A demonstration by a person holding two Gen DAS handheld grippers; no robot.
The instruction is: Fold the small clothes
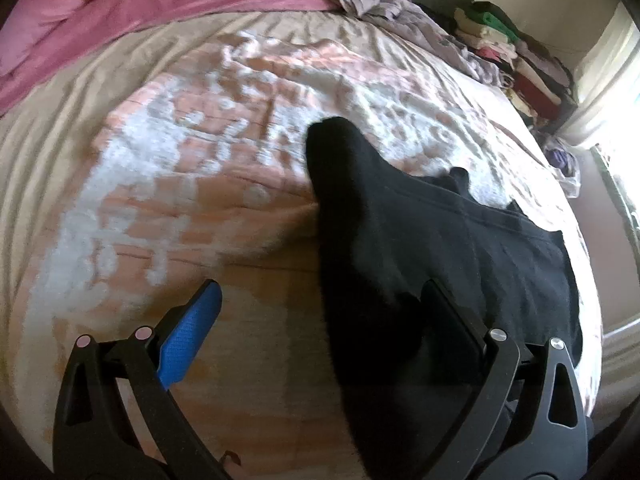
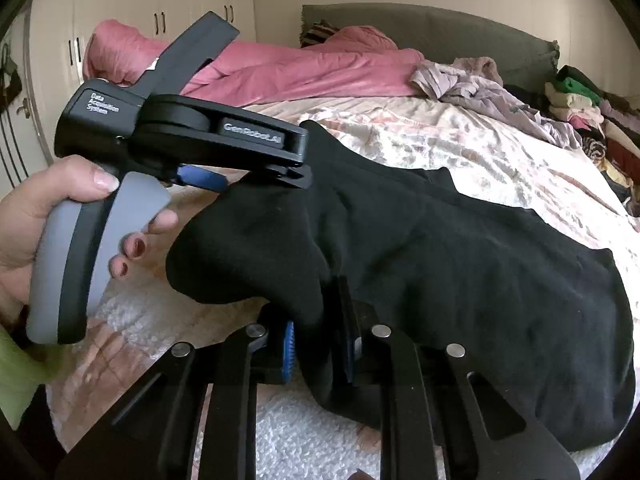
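A black garment (image 2: 460,256) lies spread on the pink-and-white bedspread (image 2: 440,136), a sleeve lifted at its left. My right gripper (image 2: 320,344) is shut on a fold of the black cloth at the bottom of the right wrist view. My left gripper (image 1: 320,312) is open in its own view; the black sleeve (image 1: 360,220) hangs between its blue-padded finger (image 1: 192,332) and its right finger. In the right wrist view the left gripper (image 2: 256,176) sits over the sleeve, held by a hand (image 2: 48,216).
A pink duvet (image 2: 304,72) lies bunched at the head of the bed. A crumpled lilac garment (image 2: 480,84) and stacks of folded clothes (image 2: 584,112) sit at the far right. White wardrobes (image 2: 140,12) stand behind. The bed's right edge (image 1: 592,280) drops to the floor.
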